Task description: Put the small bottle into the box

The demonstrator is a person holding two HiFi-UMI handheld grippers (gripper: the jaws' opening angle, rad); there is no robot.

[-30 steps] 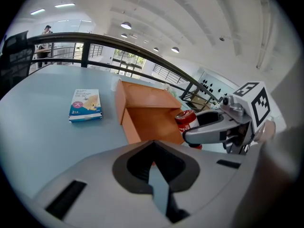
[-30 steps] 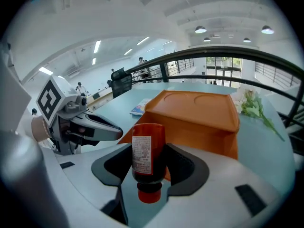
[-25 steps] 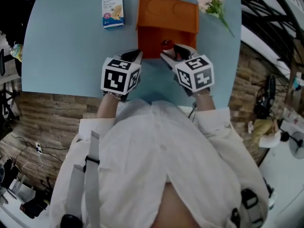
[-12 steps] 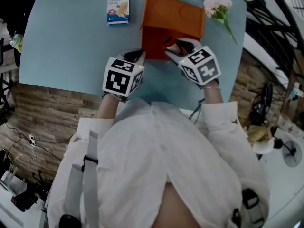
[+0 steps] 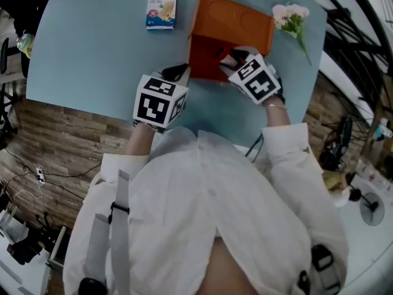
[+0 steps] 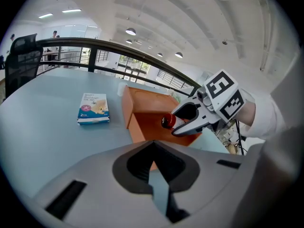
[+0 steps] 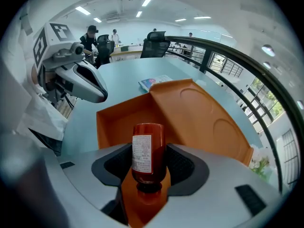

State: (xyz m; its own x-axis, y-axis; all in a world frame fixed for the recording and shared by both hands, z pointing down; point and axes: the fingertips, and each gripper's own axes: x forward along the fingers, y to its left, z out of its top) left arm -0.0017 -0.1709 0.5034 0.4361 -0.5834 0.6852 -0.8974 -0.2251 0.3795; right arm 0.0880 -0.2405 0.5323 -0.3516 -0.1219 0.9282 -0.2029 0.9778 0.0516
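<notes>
On the blue and white packet (image 6: 93, 109), only a digit "2" in the lower left corner is readable; the other print is too small. The small bottle (image 7: 154, 141) has a white label (image 7: 141, 154) with fine print, not readable.

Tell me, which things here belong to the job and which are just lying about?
In the job: small bottle, clamped in the right gripper; orange box, open.
Just lying about: blue packet; pink flowers.
</notes>
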